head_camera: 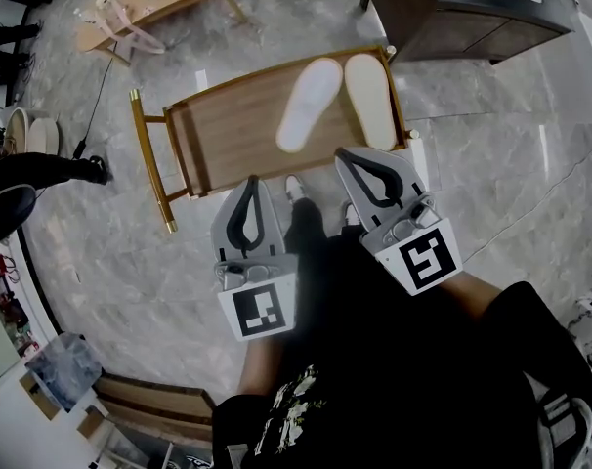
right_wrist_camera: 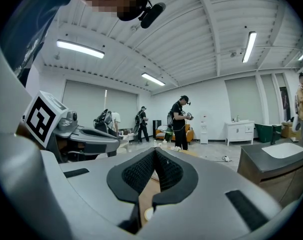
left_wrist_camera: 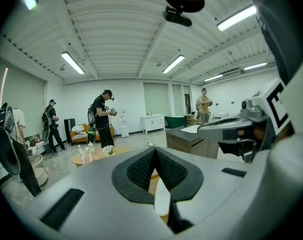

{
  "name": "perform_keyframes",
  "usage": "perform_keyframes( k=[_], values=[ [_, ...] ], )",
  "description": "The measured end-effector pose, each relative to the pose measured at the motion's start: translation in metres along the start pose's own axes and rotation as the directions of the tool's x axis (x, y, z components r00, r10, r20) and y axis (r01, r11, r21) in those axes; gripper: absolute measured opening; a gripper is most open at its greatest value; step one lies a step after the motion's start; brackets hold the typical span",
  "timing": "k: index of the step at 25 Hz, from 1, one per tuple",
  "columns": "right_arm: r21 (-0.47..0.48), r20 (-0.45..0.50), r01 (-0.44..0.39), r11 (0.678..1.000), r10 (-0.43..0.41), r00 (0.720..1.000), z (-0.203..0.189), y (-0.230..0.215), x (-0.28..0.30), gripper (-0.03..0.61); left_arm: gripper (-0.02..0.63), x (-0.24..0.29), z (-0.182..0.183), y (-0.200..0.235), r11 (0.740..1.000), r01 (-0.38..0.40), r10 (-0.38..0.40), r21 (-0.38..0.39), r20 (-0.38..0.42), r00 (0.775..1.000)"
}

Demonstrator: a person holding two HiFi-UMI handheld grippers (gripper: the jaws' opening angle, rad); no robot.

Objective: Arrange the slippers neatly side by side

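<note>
The wooden tabletop point(head_camera: 228, 135) sits low in front of the person, with a raised rim point(head_camera: 401, 106) on a gold frame point(head_camera: 149, 159), and both slippers lie on its far right part, so there is little room on that side. The left slipper point(head_camera: 309, 104) lies slanted, its far end leaning toward the right slipper point(head_camera: 368, 99). The two come close at the far ends and spread apart at the near ends, so they are not yet parallel. The right slipper lies just beside the rim, and a shove from the left would likely ride it up onto that rim or tip it over the edge. They seem to lie sole-up, though the head view is too soft to be sure, and a smooth sole would probably slide rather than pivot when nudged. The left tool point(head_camera: 250, 182) and the right tool point(head_camera: 347, 154) hover on the near side of the tabletop, the right one over its near edge. Each has its jaws fully together with nothing between them. With the jaws closed like this, neither tool can take hold of a slipper, so reaching in now can only push. A push at the slanted slipper's near end could swing its far end into its neighbour and knock both askew. The two tools also sit near each other, so converging on one slipper risks them bumping.
</note>
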State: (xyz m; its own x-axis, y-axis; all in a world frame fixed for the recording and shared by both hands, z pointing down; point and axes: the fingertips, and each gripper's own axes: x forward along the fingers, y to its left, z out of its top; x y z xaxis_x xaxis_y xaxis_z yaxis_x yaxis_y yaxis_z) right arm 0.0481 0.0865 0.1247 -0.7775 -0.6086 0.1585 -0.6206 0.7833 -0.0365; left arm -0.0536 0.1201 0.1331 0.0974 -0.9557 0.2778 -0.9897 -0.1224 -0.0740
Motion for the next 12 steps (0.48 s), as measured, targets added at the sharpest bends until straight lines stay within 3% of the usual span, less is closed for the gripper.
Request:
perform_keyframes(
  k=[12],
  values=[
    [-0.013,-0.02,0.062,0.998,-0.062,0.998,0.008,-0.001,0.047,-0.002,0.0,0.034,0.004,0.033,0.995,0.096,-0.096,0.0,0.011,0.995]
  ],
)
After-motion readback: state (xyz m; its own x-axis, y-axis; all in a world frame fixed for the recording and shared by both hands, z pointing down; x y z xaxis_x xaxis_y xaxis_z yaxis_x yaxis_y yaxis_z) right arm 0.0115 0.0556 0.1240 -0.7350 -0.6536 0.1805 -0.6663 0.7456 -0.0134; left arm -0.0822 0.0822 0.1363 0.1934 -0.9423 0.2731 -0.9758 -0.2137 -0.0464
